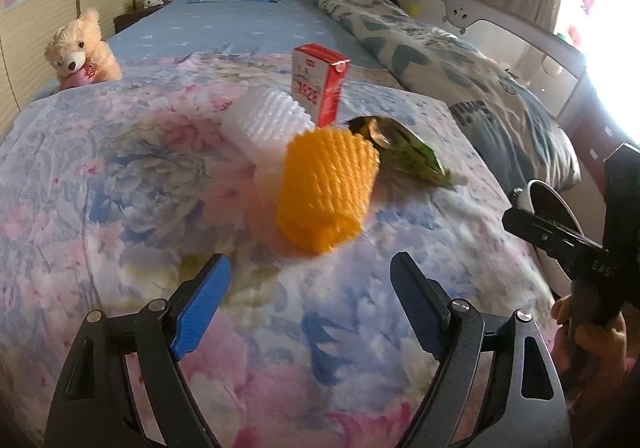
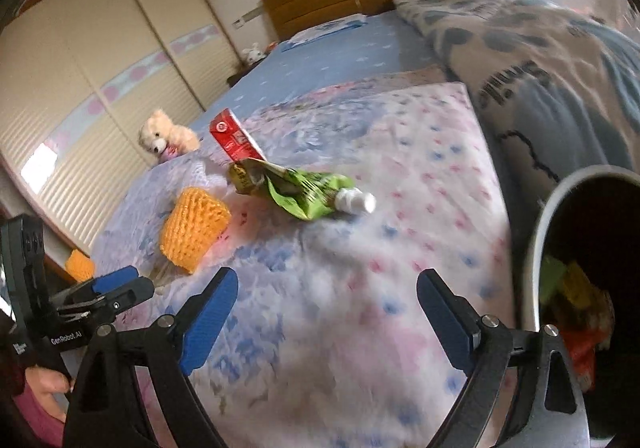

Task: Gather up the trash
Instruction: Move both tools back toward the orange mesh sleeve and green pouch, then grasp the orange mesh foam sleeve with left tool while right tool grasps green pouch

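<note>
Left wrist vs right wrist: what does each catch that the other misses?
Left wrist only: the white foam net behind the orange foam net, and the crib rail beyond the bed.

Right wrist only: inside the trash bin, with wrappers already in it, a white cap on the green pouch, and the wardrobe.

Both: orange net, green pouch, red carton, teddy bear, floral blanket. The left gripper and right gripper are open and empty.

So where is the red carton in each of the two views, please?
Left wrist view: red carton stands at upper centre, behind the white foam net.
Right wrist view: red carton is left of centre, tilted, behind the green wrapper.
Shared landmark: orange foam net, in front of the carton.
</note>
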Available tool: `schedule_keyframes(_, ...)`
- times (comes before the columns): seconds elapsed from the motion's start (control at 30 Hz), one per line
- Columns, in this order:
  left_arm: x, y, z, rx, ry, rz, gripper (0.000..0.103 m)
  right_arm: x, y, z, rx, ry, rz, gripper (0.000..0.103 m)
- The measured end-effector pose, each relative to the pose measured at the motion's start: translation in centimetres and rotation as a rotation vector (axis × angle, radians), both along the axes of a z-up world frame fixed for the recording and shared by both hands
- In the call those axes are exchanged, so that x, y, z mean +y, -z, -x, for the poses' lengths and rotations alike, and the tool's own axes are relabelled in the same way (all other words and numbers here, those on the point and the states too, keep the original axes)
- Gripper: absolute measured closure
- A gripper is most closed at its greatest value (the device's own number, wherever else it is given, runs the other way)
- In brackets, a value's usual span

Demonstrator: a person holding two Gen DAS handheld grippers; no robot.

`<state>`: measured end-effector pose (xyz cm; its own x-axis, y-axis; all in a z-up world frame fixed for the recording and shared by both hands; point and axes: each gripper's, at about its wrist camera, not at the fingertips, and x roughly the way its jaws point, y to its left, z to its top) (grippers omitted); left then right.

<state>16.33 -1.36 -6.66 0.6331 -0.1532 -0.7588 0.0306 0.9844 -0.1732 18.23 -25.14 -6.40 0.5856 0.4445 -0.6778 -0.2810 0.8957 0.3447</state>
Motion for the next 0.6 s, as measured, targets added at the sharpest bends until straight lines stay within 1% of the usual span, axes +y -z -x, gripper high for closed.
schedule_keyframes(0.13,0.3,-0.1,-1.2,0.008,0.003,0.004,0.019,1.4,-0.2,-1.7,-0.012,-0.054,0.014,0.011)
schedule_keyframes(0.27,0.3,-0.3,-2.0,0.010,0.015,0.023,0.019,2.1,-0.3,-3.2,-0.022,-0.078,0.021,0.011)
schedule_keyframes(0.4,0.0,-0.3,-2.7,0.007,0.039,0.020,0.019,2.8,-0.6,-5.0,-0.031,-0.112,0.003,0.011)
schedule_keyframes(0.47,-0.2,-0.2,-3.1,0.006,0.044,0.007,0.019,3.5,-0.6,-6.0,-0.041,-0.141,0.014,0.011)
schedule_keyframes(0.6,-0.5,0.2,-3.9,0.018,0.075,0.021,0.019,5.4,-0.2,-8.5,-0.029,-0.199,0.050,0.011)
